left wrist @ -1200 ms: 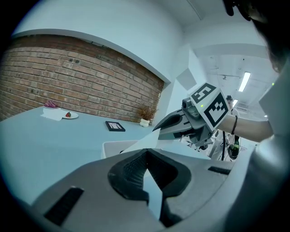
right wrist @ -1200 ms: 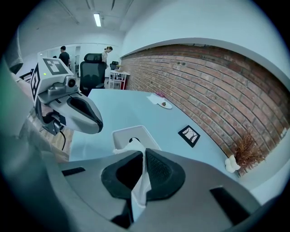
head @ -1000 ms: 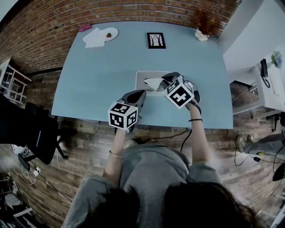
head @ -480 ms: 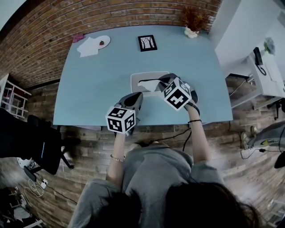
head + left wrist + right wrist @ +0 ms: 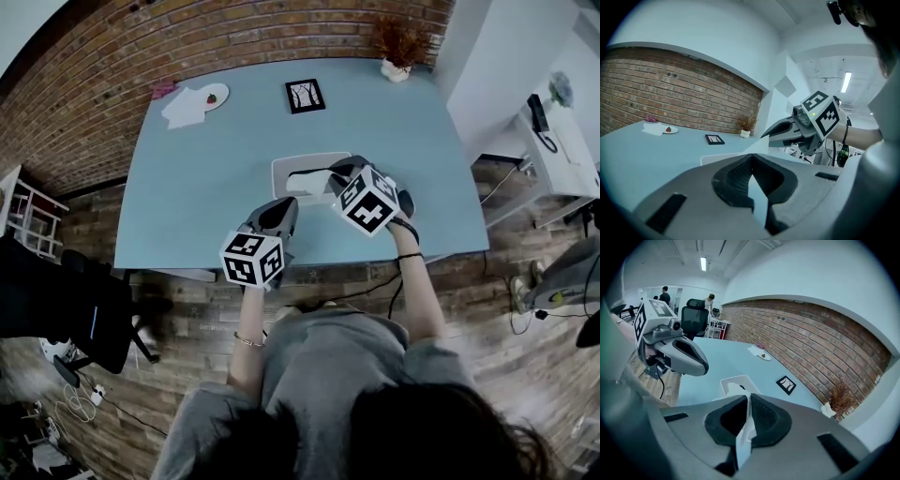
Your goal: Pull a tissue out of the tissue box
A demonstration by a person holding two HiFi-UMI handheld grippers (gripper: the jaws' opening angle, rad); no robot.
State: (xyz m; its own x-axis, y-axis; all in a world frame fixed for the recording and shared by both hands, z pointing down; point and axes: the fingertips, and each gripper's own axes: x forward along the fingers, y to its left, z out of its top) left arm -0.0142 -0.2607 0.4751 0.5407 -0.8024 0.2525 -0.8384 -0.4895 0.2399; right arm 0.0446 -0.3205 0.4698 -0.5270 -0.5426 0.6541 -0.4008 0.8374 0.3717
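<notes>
Nearest the person, at lower centre of the head view, the left gripper [image 5: 751, 158] hung over the near edge of the counter [image 5: 206, 187]. Its own view showed the jaws brought together at the tips with nothing between them, and it stood apart from the box, not steadying it.

Just beyond and to the right, the right gripper [image 5: 748, 397] was angled down toward the box. Its jaws were clamped on the tissue [image 5: 744, 427], a white strip running down between the pads in its own view, with more of the sheet leading away toward the opening.

The box [image 5: 281, 169] sat near the middle of the counter, just past the right gripper's tips. The sheet looked partly lifted, with its far end seemingly down in the slot, though the pictures did not show that end clearly.

Farther off, toward the top of the head view, lay a small picture frame [image 5: 302, 96], a plate [image 5: 214, 97] with something red on it beside some white paper [image 5: 183, 108] at upper left, and a potted plant [image 5: 398, 47] at upper right, against the brick wall.

As a judgement, the grasp was made and the pull looked under way. What remained was drawing the sheet up and away until it came free. With nothing holding the box down, it could lift or slide along with the sheet.
</notes>
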